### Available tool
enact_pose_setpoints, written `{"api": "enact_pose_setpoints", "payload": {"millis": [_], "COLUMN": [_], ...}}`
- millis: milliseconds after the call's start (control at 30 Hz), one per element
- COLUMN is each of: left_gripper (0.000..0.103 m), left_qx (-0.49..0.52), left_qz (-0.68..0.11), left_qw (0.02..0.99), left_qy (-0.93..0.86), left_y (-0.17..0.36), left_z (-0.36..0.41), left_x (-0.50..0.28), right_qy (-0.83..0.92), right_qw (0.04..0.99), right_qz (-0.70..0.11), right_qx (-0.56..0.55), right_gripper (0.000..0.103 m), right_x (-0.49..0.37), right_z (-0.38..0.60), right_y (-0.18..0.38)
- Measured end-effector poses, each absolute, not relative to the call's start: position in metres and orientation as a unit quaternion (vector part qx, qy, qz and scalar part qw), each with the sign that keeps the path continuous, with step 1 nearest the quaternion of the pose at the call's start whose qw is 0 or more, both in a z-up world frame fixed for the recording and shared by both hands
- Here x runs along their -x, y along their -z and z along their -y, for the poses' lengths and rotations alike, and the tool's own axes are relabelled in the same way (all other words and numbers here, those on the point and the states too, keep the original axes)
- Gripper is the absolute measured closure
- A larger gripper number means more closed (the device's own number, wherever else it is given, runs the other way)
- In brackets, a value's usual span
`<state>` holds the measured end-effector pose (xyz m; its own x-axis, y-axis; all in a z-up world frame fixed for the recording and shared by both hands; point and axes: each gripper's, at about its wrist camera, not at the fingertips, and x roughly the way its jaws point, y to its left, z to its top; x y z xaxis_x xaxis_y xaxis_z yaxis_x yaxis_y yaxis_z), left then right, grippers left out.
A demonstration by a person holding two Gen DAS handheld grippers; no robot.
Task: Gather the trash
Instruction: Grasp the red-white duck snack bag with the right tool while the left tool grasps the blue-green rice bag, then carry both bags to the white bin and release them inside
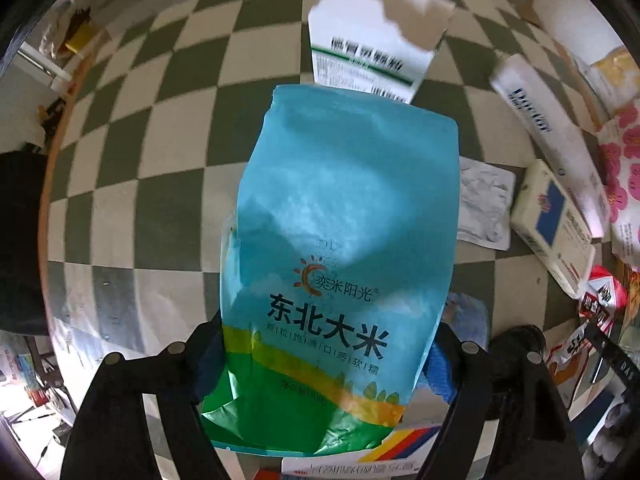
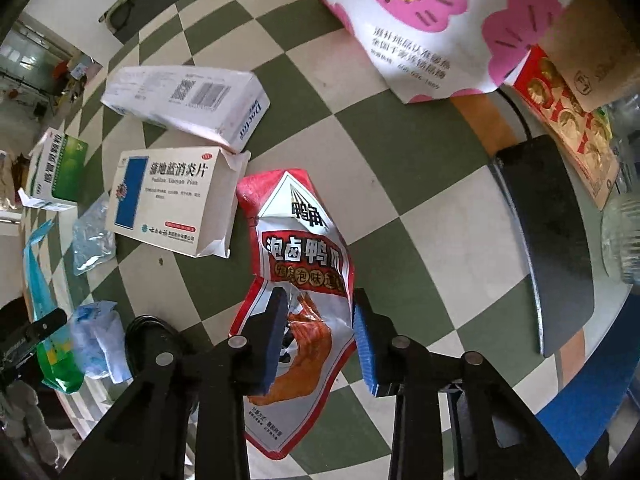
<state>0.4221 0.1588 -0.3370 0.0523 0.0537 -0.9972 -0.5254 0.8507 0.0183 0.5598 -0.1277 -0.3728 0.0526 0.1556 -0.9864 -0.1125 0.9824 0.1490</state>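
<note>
A blue and green rice bag (image 1: 340,208) fills the left wrist view. My left gripper (image 1: 324,348) is shut on its lower part, and both blue pads press its side edges. In the right wrist view the same bag (image 2: 40,300) stands on edge at the far left. A crumpled red and white snack wrapper (image 2: 296,248) lies on the checkered tablecloth (image 2: 400,168). My right gripper (image 2: 320,336) is shut on the wrapper's pinched middle, and its lower end sticks out below the pads.
Around the wrapper lie a long white box (image 2: 192,100), a white and blue medicine box (image 2: 172,204), a green and white box (image 2: 56,168) and crumpled blue plastic (image 2: 100,340). A pink-flowered bag (image 2: 420,20) lies at the back, a black pad (image 2: 548,240) on the right.
</note>
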Motion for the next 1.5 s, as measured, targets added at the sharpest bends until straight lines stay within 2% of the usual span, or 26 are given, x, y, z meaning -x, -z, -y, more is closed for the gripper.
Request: {"api": "enact_pose_setpoints", "payload": {"millis": [367,733,800,833,967,1067,1300,1500], "left_gripper": [0.024,0.024,0.024,0.024,0.024,0.024,0.024,0.024], "left_qx": [0.181,0.199,0.195,0.194,0.192,0.191,0.206,0.260], "left_qz": [-0.613,-0.560,-0.555,-0.554,-0.557,-0.563,-0.570,-0.603], "left_qw": [0.734,0.772,0.779,0.781,0.781,0.776,0.769,0.724], "left_qy": [-0.228,-0.224,-0.217,-0.215,-0.209,-0.211,-0.203,-0.210], "left_y": [0.281,0.226,0.222,0.221,0.237,0.252,0.276,0.335], "left_z": [-0.134,-0.115,-0.112,-0.111,-0.108,-0.109,-0.100,-0.079], "left_x": [-0.369,-0.260,-0.232,-0.222,-0.162,-0.132,-0.065,0.008], "right_qy": [-0.133,-0.203,-0.214,-0.219,-0.223,-0.202,-0.224,-0.251], "right_qw": [0.751,0.772,0.772,0.768,0.766,0.766,0.766,0.717], "right_qz": [-0.647,-0.603,-0.599,-0.601,-0.602,-0.608,-0.602,-0.648], "right_qx": [-0.007,-0.018,-0.018,-0.021,-0.023,-0.056,-0.034,-0.048], "right_gripper": [0.070,0.072,0.101,0.101,0.103,0.103,0.103,0.103], "right_x": [-0.553,-0.448,-0.423,-0.407,-0.340,-0.320,-0.226,-0.142], "right_z": [0.147,0.130,0.122,0.118,0.102,0.101,0.112,0.140], "right_y": [0.337,0.288,0.284,0.284,0.299,0.317,0.309,0.350]}}
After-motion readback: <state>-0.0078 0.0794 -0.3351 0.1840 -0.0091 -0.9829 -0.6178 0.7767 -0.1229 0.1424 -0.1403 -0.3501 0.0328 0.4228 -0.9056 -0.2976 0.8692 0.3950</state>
